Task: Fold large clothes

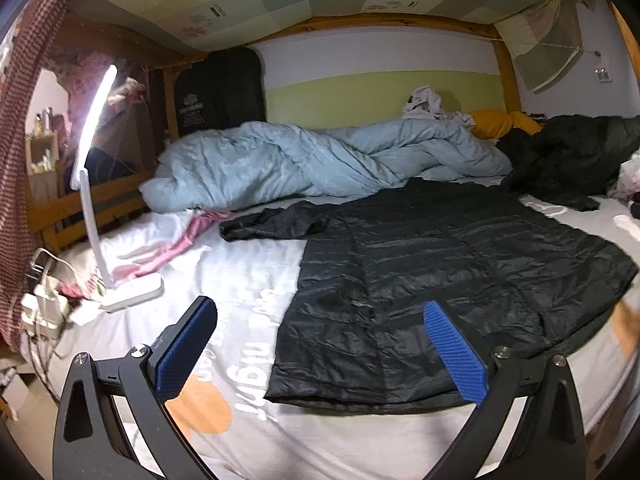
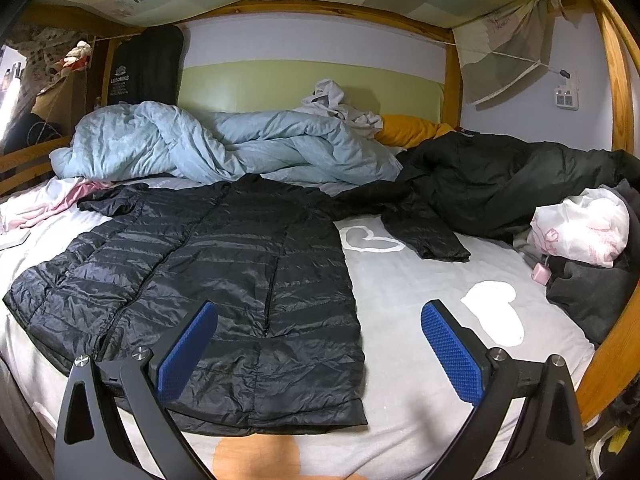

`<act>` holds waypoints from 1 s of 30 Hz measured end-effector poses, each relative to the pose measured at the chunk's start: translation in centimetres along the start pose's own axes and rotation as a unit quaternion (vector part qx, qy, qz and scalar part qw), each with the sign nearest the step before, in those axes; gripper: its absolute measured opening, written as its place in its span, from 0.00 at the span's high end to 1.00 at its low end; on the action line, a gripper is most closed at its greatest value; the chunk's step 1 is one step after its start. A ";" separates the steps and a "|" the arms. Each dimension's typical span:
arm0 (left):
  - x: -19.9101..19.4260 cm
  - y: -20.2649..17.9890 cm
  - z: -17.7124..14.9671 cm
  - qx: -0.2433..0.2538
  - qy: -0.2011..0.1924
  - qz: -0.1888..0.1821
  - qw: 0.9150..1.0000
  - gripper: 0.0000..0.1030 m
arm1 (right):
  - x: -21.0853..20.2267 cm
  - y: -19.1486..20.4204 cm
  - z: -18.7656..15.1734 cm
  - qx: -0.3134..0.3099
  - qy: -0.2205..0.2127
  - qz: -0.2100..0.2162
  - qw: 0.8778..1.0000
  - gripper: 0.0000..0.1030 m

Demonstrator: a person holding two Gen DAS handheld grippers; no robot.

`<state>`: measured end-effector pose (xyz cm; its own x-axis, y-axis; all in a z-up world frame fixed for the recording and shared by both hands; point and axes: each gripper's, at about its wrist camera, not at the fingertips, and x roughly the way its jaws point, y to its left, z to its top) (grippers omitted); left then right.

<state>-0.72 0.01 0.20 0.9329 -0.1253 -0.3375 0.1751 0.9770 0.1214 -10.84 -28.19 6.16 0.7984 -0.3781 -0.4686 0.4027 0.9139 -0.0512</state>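
A long black quilted down jacket (image 1: pixel 440 272) lies spread flat on the bed, hem toward me, one sleeve (image 1: pixel 276 224) stretched out to the left. In the right wrist view the same jacket (image 2: pixel 208 280) fills the left and centre, its other sleeve (image 2: pixel 416 228) reaching right. My left gripper (image 1: pixel 320 344) hovers open over the jacket's lower left edge, nothing between its blue pads. My right gripper (image 2: pixel 318 348) is open too, above the jacket's lower right corner, holding nothing.
A crumpled light blue duvet (image 1: pixel 320 160) lies behind the jacket. A lit white desk lamp (image 1: pixel 100 184) stands at the left with chargers and cables (image 1: pixel 40 304). Another dark coat (image 2: pixel 500 176), a white plastic bag (image 2: pixel 580 228) and grey clothing (image 2: pixel 592 296) crowd the right. A wooden bed frame (image 2: pixel 612 340) borders the bed.
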 end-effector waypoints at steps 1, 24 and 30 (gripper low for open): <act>-0.1 0.0 0.0 -0.006 0.005 -0.025 1.000 0.01 | -0.1 0.0 0.0 0.000 -0.001 0.002 1.000 0.00; 5.5 -13.4 -7.0 0.373 0.189 -0.088 0.904 0.22 | 2.5 14.5 -6.5 -0.338 0.159 0.141 0.917 0.15; 6.7 -13.0 -5.9 0.344 0.162 -0.057 0.923 0.22 | 4.5 15.7 -7.5 -0.368 0.158 0.090 0.912 0.15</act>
<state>1.39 -12.51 -9.16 0.7722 -0.0529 -0.6332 0.5289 0.6059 0.5943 -4.29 -14.39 -3.38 0.6057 -0.2570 -0.7531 -0.2248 0.8526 -0.4717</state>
